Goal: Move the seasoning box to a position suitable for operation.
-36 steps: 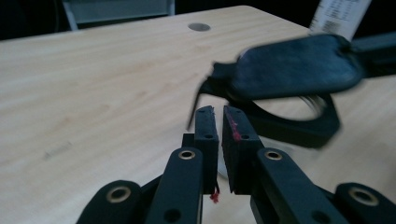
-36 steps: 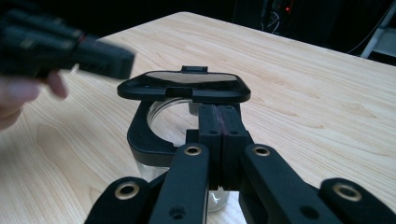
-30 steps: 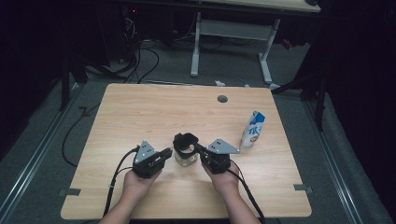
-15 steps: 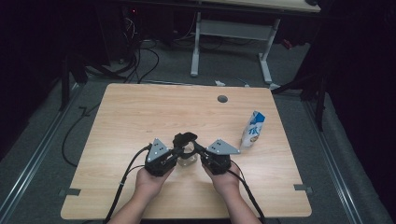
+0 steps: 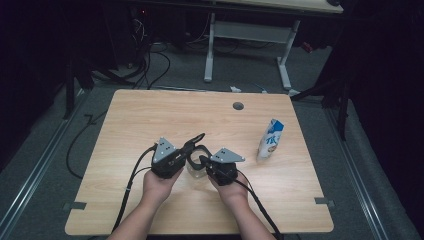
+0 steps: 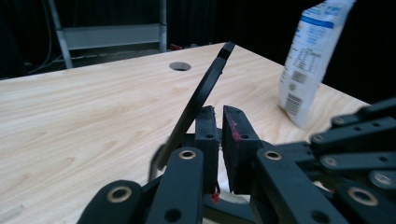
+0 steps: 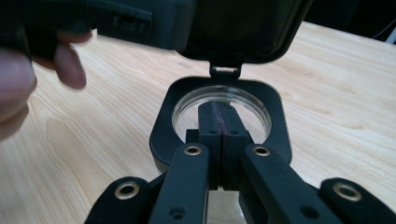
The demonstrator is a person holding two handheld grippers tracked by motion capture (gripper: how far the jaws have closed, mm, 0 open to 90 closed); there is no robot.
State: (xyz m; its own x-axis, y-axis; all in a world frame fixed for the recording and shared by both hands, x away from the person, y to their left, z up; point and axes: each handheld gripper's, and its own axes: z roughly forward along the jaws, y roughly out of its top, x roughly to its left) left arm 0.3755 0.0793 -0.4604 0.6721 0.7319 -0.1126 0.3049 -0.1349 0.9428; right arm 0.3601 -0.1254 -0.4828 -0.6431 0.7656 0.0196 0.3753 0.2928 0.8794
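1. The step in hand looks like swinging the hinged lid (image 7: 243,28) of the small black-rimmed container (image 7: 275,112) fully open. The container stands on the worktop (image 5: 150,115) near its front edge, between the two hands. The milk carton (image 5: 270,139) stands well apart to the right.
2. To do it well, the right gripper (image 7: 218,114) should stay planted on the near rim, so that the container neither tips nor slides while the lid turns.
3. The left gripper (image 6: 219,116) should follow the lid's arc around the hinge, up and over towards the far side, rather than pushing straight across. A straight push would probably drag the whole container.
4. The lid should be eased back gently until it rests past upright. If it is let go too early, it may fall shut again.
5. Left jaws: clenched almost together, with only a thin slit between the pads and nothing visible in it. The lid, seen edge-on and tilted, runs along the outer side of one jaw and seems to lean on it rather than being pinched.
6. Right jaws: clenched tight, pad against pad, with the tips lying over the near rim and the clear opening. Whether they nip the rim or only press down on it, I cannot tell.
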